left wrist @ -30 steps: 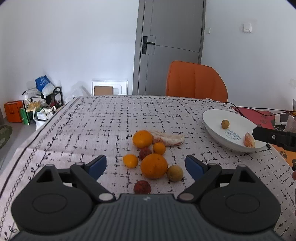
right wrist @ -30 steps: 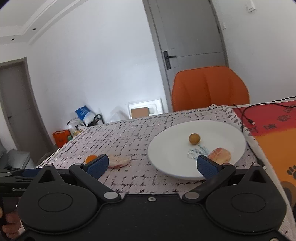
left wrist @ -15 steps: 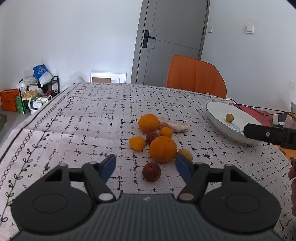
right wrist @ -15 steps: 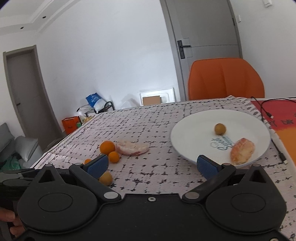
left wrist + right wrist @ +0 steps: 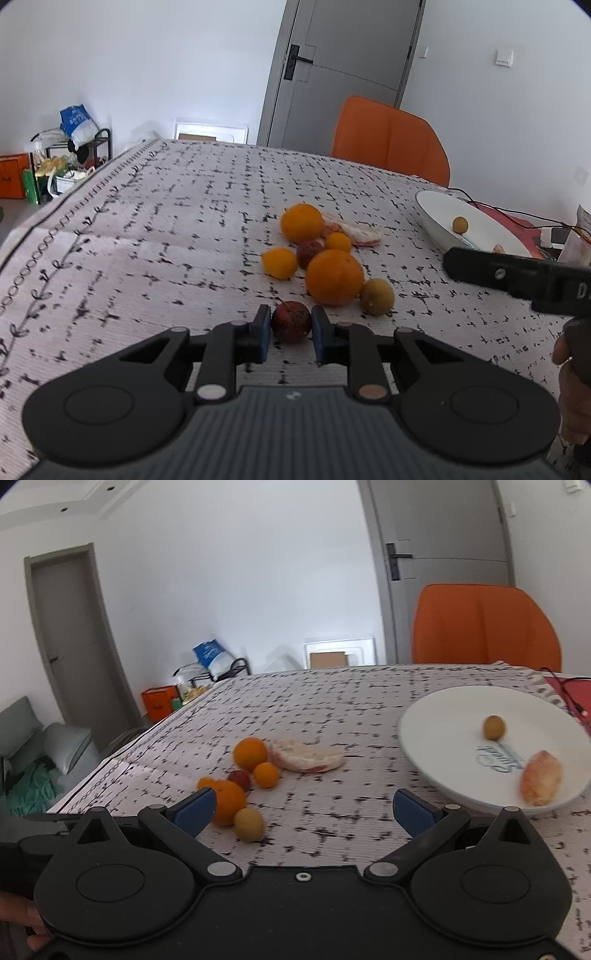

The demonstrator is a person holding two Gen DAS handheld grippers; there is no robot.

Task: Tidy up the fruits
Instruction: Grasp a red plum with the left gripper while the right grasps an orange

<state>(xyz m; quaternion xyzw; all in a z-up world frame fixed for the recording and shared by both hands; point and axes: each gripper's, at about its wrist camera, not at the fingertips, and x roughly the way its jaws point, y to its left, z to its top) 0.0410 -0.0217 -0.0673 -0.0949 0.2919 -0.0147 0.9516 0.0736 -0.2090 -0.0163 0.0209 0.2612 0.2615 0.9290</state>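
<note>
My left gripper (image 5: 290,334) is shut on a small dark red fruit (image 5: 291,321) that rests on the tablecloth. Just beyond it lie a large orange (image 5: 334,277), a yellow-green fruit (image 5: 377,296), a second red fruit (image 5: 309,253), two small oranges (image 5: 279,262), another large orange (image 5: 301,222) and a peeled pomelo piece (image 5: 354,233). A white plate (image 5: 447,760) holds a small brown fruit (image 5: 494,727) and a peeled segment (image 5: 541,782). My right gripper (image 5: 303,812) is open and empty, between the fruit pile (image 5: 236,786) and the plate.
An orange chair (image 5: 389,142) stands behind the table. Black cables (image 5: 517,216) and a red mat lie past the plate (image 5: 436,225). The table's left edge (image 5: 55,206) drops to floor clutter. The right gripper's body (image 5: 517,275) crosses the left wrist view.
My left gripper moved forward and closed its fingers on the dark red fruit. My right gripper swung left, bringing the fruit pile into view; it stayed open.
</note>
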